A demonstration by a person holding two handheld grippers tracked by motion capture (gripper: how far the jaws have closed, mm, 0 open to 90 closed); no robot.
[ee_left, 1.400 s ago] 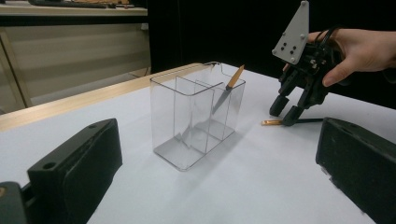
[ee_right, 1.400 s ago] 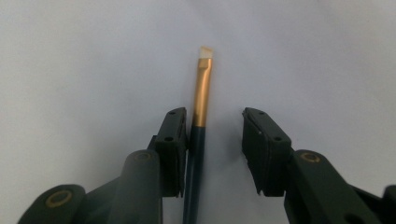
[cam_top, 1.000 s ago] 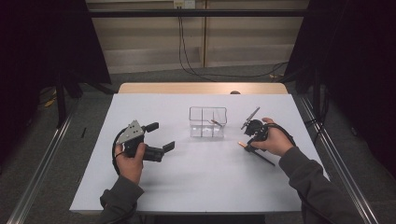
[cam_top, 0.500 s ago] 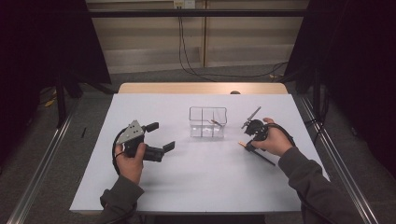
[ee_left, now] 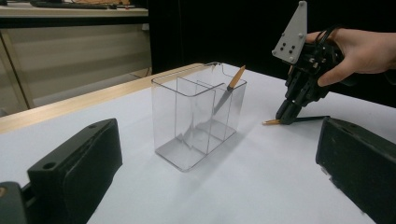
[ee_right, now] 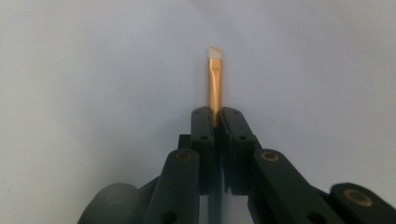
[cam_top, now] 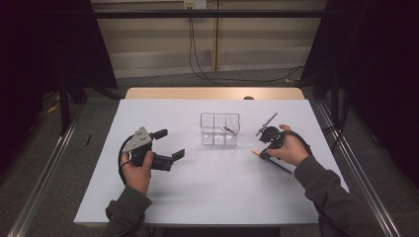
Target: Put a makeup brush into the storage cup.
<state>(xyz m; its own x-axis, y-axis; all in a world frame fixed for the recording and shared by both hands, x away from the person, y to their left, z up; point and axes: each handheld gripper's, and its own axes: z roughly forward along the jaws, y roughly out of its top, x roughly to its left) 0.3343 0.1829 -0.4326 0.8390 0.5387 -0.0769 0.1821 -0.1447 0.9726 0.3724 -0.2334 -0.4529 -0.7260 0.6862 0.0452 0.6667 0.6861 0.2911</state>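
A clear divided container [cam_top: 220,129] [ee_left: 196,121] stands at the table's middle, and a thin brush [cam_top: 228,129] [ee_left: 231,88] leans inside it. My right gripper [cam_top: 263,153] [ee_right: 215,119] [ee_left: 287,114] points down at the table to the container's right. It is shut on a second brush [ee_right: 215,88] with a gold ferrule and a white tip. That brush's black handle [cam_top: 279,167] [ee_left: 306,118] lies on the table. My left gripper [cam_top: 169,143] hovers left of the container, open, with nothing between its fingers [ee_left: 74,168].
The white table [cam_top: 212,187] has a wooden strip [cam_top: 212,93] along its far edge. Metal rails [cam_top: 44,173] run along the floor on both sides. Cables [cam_top: 197,54] hang behind the table.
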